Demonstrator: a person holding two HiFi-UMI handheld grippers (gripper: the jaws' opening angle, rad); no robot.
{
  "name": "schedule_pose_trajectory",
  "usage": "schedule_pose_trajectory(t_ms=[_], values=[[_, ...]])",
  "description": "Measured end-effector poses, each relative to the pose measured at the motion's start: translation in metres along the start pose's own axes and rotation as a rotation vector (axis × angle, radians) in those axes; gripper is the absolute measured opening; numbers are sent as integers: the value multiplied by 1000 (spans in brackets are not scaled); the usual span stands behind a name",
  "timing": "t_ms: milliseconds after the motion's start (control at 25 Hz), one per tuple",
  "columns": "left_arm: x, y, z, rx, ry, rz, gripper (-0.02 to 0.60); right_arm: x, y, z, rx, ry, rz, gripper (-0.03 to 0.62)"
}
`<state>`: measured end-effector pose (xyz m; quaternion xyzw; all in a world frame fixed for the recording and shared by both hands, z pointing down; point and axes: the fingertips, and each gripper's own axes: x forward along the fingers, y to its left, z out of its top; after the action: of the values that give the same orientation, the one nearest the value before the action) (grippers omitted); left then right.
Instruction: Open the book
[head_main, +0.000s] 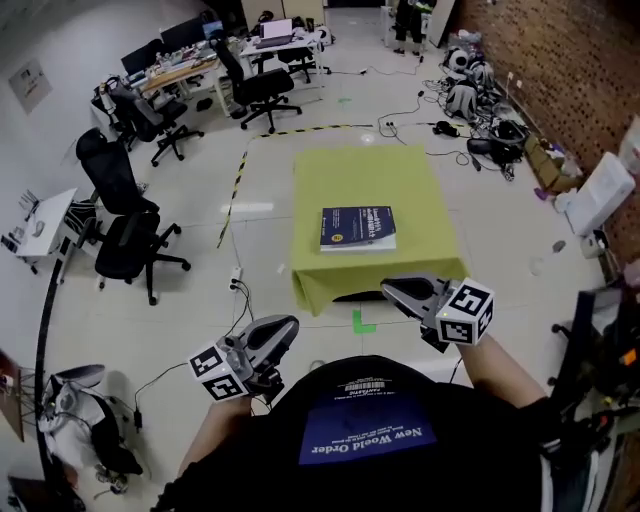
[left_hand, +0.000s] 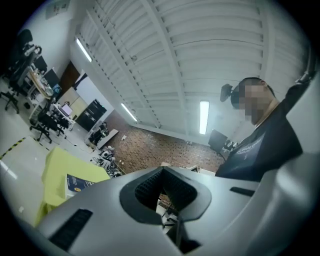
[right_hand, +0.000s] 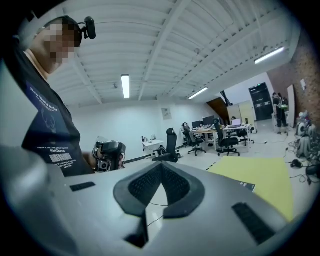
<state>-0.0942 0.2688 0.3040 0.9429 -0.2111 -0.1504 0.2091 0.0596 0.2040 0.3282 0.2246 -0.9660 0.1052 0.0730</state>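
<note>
A closed dark blue book (head_main: 358, 228) lies flat on a low table covered in a yellow-green cloth (head_main: 320, 180), out ahead of me. Both grippers hang in the air short of the table's near edge and touch nothing. My left gripper (head_main: 289, 326) is shut and empty, to the left of the table's near corner. My right gripper (head_main: 390, 289) is also shut and empty, just before the near edge. The left gripper view shows its jaws (left_hand: 161, 170) closed, with the book (left_hand: 76, 183) far off at the lower left. In the right gripper view the closed jaws (right_hand: 161, 166) point past the table (right_hand: 262, 172).
Black office chairs (head_main: 128, 243) stand to the left and desks with monitors (head_main: 185, 62) at the back. Bags and cables (head_main: 478, 95) lie along the brick wall on the right. Yellow-black tape (head_main: 238, 175) and a green mark (head_main: 362, 322) are on the floor.
</note>
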Motion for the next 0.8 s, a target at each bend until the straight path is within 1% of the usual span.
schedule_pose_trajectory(t_ms=[160,320,440,520,600,680,800], values=[[9,62,39,1,59,-93,6,43,-31,22,0,-8,-75,-14],[18,120,56,15,130,-165,6,83,-65,29,42,-34,-163,-14],[26,153,60,8,163,-191,6,110,-77,31,40,-9,-167,-14],[33,171,61,8,175,-192,6,120,-88,31,45,9,-168,-14],[38,187,57,20,196,-177,6,126,-102,31,63,15,-172,-14],[43,202,50,41,231,-148,6,132,-117,31,73,19,-167,-14],[58,224,41,82,289,-95,6,140,-144,34,79,16,-131,-14]])
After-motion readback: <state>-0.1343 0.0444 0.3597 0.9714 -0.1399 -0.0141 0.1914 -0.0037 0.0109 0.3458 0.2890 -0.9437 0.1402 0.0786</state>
